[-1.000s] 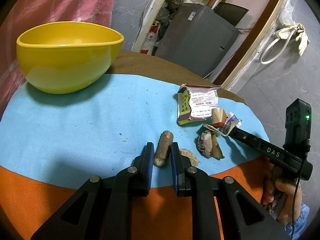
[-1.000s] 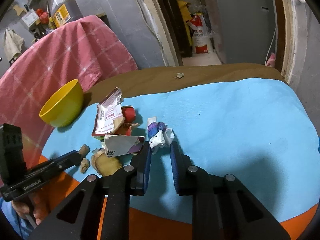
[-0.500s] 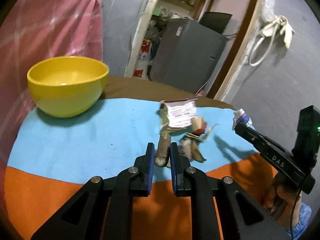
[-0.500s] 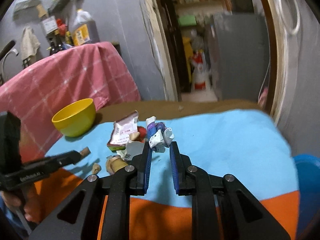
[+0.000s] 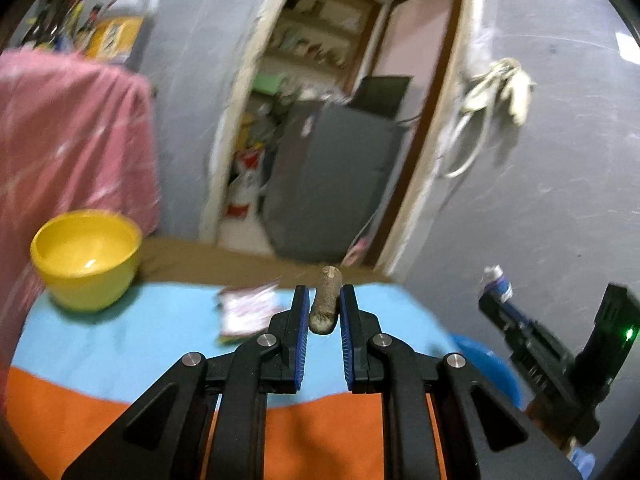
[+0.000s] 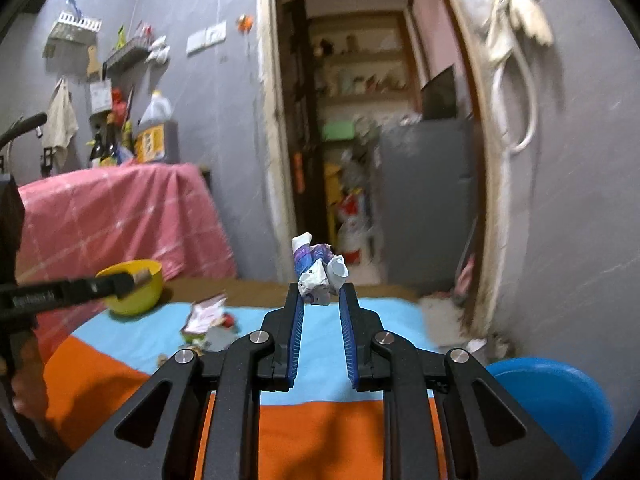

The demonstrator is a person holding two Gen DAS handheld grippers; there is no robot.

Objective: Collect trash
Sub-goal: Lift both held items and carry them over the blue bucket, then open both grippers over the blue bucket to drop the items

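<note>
My left gripper (image 5: 324, 300) is shut on a short brown stub of wood (image 5: 326, 300), held upright above the table. My right gripper (image 6: 319, 296) is shut on a crumpled white and purple wrapper (image 6: 318, 270), also lifted off the table. In the left wrist view the right gripper (image 5: 494, 294) shows at the right with the wrapper (image 5: 496, 278) at its tip. In the right wrist view the left gripper (image 6: 134, 280) reaches in from the left with the stub at its tip. A printed packet (image 5: 248, 310) and other scraps (image 6: 208, 322) lie on the blue cloth.
A yellow bowl (image 5: 86, 258) stands at the table's far left. The table (image 6: 340, 428) wears a blue and orange cloth. A blue bin (image 6: 560, 400) sits low at the right, past the table's edge. A pink draped cloth (image 6: 120, 216) stands behind the table; an open doorway is beyond.
Both grippers have risen off the table and tilted up, carrying the wooden stub and the wrapper. The views have swung to the right, and the blue bin has come into sight.
</note>
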